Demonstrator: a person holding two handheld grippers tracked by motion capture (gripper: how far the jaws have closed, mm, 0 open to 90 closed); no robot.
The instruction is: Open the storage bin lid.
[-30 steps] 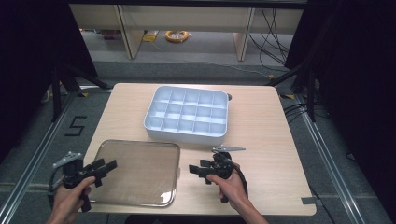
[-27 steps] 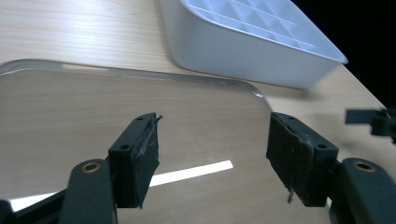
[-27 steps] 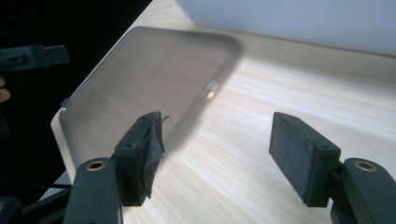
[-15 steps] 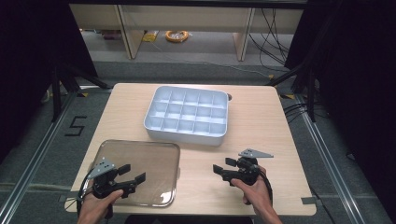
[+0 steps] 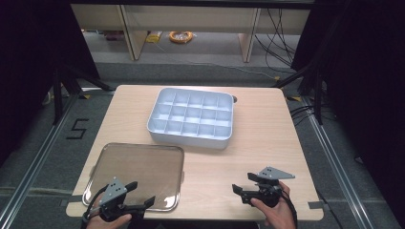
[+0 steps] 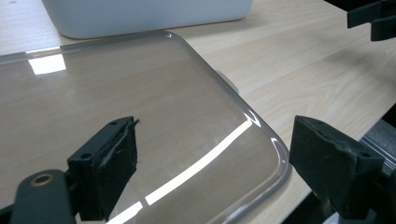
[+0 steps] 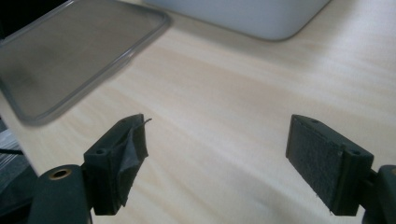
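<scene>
Overhead view first: clear lid [image 5: 136, 172] lies flat at the desk's [image 5: 267, 129] near-left corner, long axis across the desk, just in front of the white divided tray [image 5: 192, 117]. My left hand-held gripper [image 5: 143, 195] hovers over the lid's near-right part, jaws apart and empty, having just opened; my right hand-held gripper [image 5: 244, 183] sits well right of the lid, likewise just opened.

Left gripper view: lid's rounded corner [image 6: 275, 154] lies between the jaws, pads not touching.

Right gripper view: bare wood between the jaws; lid [image 7: 70, 60] lies far left. I judge the left nearer.
</scene>
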